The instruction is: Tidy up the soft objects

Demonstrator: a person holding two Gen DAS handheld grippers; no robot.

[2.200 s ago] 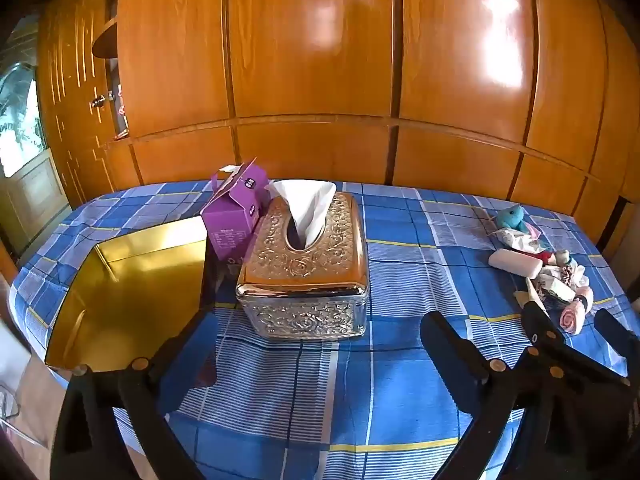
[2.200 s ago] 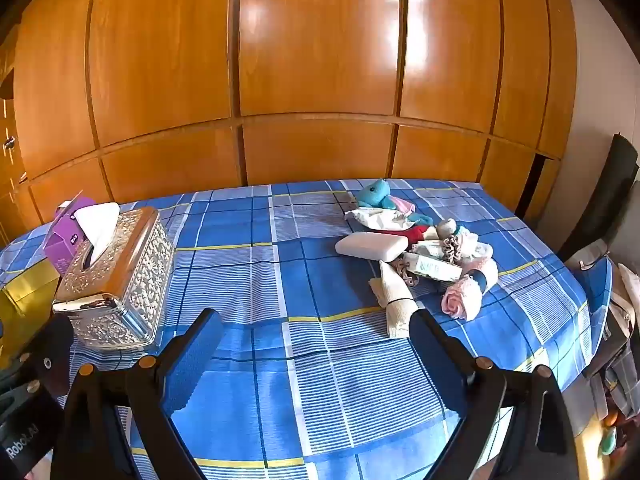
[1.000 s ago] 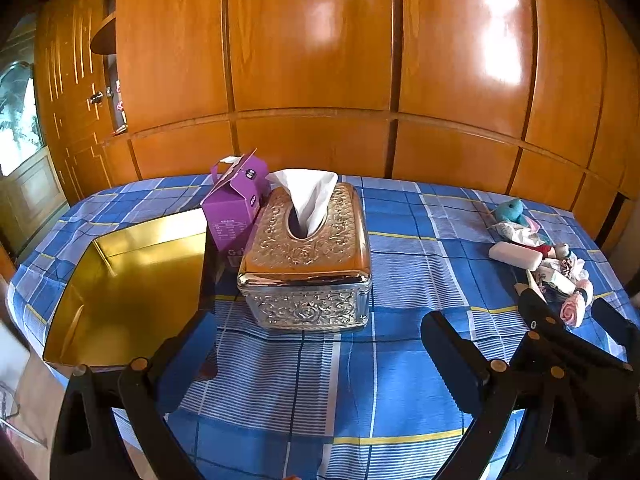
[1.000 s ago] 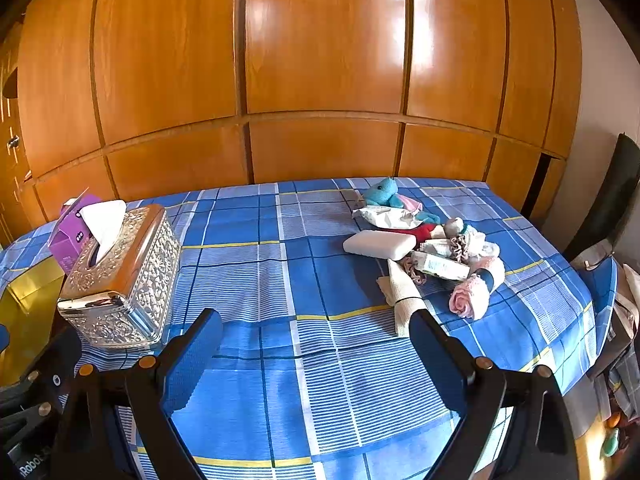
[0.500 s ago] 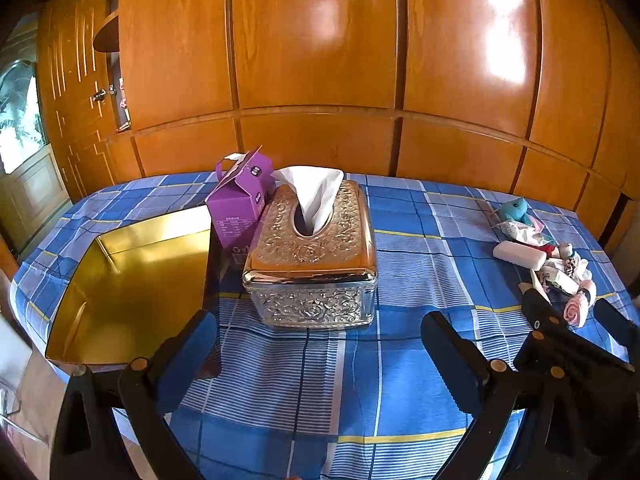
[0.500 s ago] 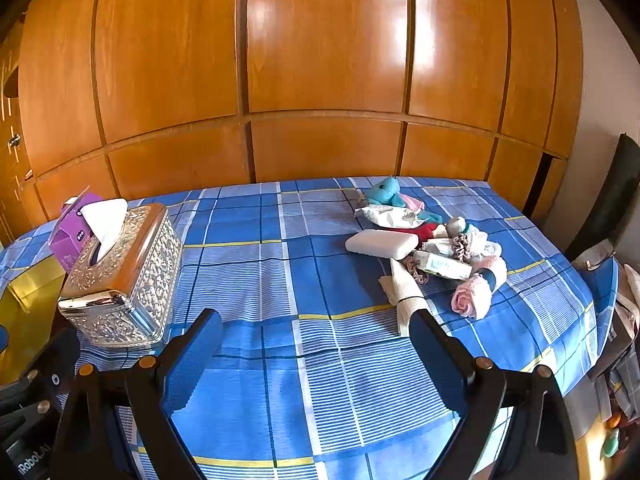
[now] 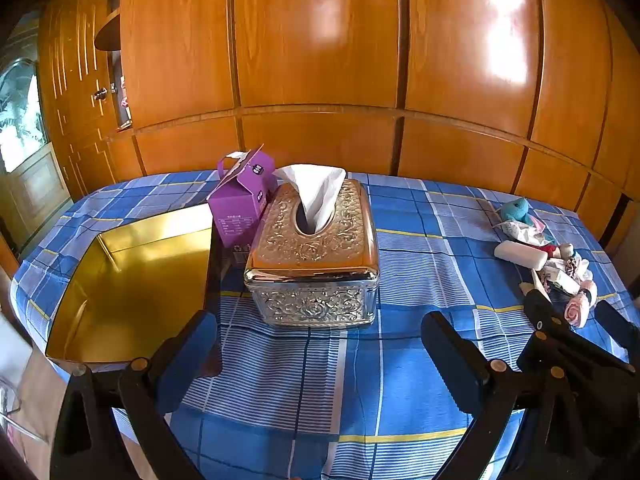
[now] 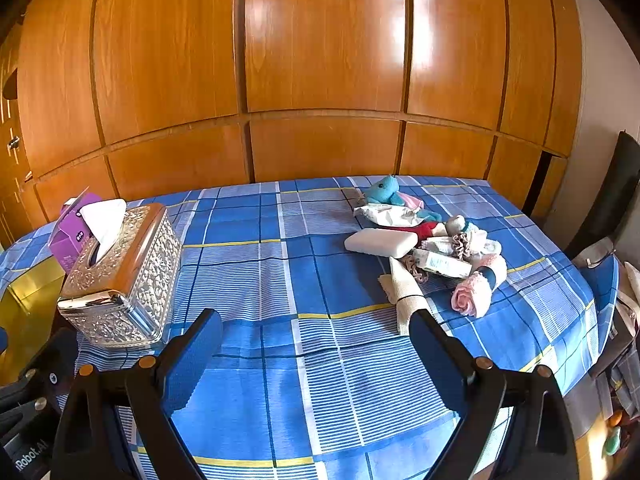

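Both grippers wide open and empty, before the first pick.
I would bring the right gripper [image 8: 316, 334] to the pink rolled cloth [image 8: 474, 290], right of centre, probably the freest, then carry it to the gold tray [image 7: 132, 280]; left gripper [image 7: 320, 336] waits.

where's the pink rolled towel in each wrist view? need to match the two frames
Left wrist: pink rolled towel at the far right edge, just beyond the right gripper's fingers, at the near end of the pile.
Right wrist: pink rolled towel right of centre, at the pile's near end, beyond the right finger.
Shared landmark: ornate tissue box.
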